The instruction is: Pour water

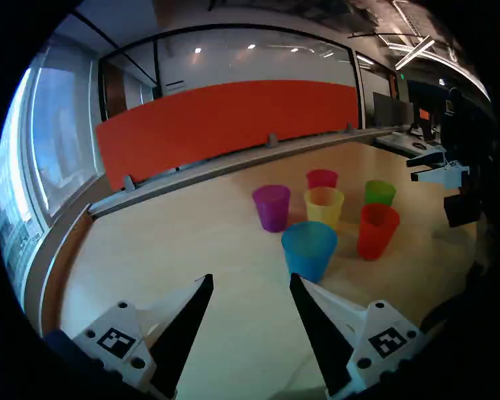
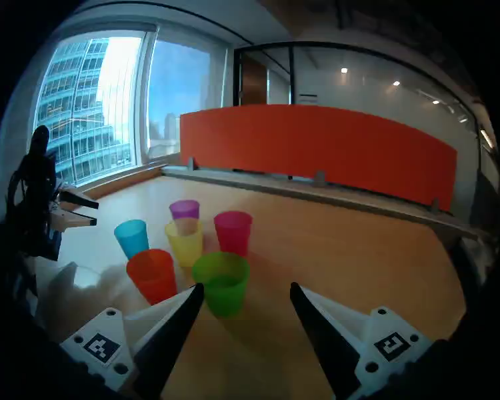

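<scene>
Several plastic cups stand clustered upright on the wooden table (image 1: 183, 247). In the left gripper view the blue cup (image 1: 309, 251) is nearest, with the purple (image 1: 272, 207), yellow (image 1: 324, 206), pink (image 1: 322, 179), green (image 1: 380, 193) and orange-red (image 1: 377, 230) cups behind it. My left gripper (image 1: 251, 283) is open just short of the blue cup, nothing between its fingers. In the right gripper view the green cup (image 2: 221, 283) stands closest, flanked by the orange-red cup (image 2: 152, 275). My right gripper (image 2: 245, 290) is open, empty, right before the green cup. The other gripper (image 1: 437, 170) appears at far right.
A long orange divider panel (image 1: 230, 123) runs along the table's far edge. Glass walls and large windows (image 2: 97, 120) lie beyond. Bare tabletop (image 2: 357, 260) stretches on the sides of the cup cluster. The left gripper (image 2: 67, 207) and the person's dark sleeve show at the left edge.
</scene>
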Demonstrator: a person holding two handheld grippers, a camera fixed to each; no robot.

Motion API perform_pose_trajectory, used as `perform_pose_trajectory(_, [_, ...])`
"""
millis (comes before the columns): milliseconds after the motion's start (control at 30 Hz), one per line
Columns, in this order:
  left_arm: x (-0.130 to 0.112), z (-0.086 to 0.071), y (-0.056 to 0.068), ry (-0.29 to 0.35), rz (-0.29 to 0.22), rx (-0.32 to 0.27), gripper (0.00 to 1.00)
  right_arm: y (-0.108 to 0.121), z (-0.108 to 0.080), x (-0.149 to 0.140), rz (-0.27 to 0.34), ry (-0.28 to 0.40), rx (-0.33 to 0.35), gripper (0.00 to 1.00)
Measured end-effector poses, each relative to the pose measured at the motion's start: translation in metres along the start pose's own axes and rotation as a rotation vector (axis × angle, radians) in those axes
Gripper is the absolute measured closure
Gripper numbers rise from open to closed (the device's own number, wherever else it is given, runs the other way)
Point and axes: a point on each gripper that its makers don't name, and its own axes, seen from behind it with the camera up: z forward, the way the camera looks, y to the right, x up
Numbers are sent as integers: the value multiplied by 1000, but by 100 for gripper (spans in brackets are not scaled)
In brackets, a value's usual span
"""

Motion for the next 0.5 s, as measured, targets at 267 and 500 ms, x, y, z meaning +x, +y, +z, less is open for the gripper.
perform_pose_trajectory(267, [28,-17,-24,163,-92,120,15,28,-7,40,2,159,-181,0])
perform_pose_trajectory(500, [53,-34,-40,294,-109,219,15,50,-15,67,-1,262,-317,0])
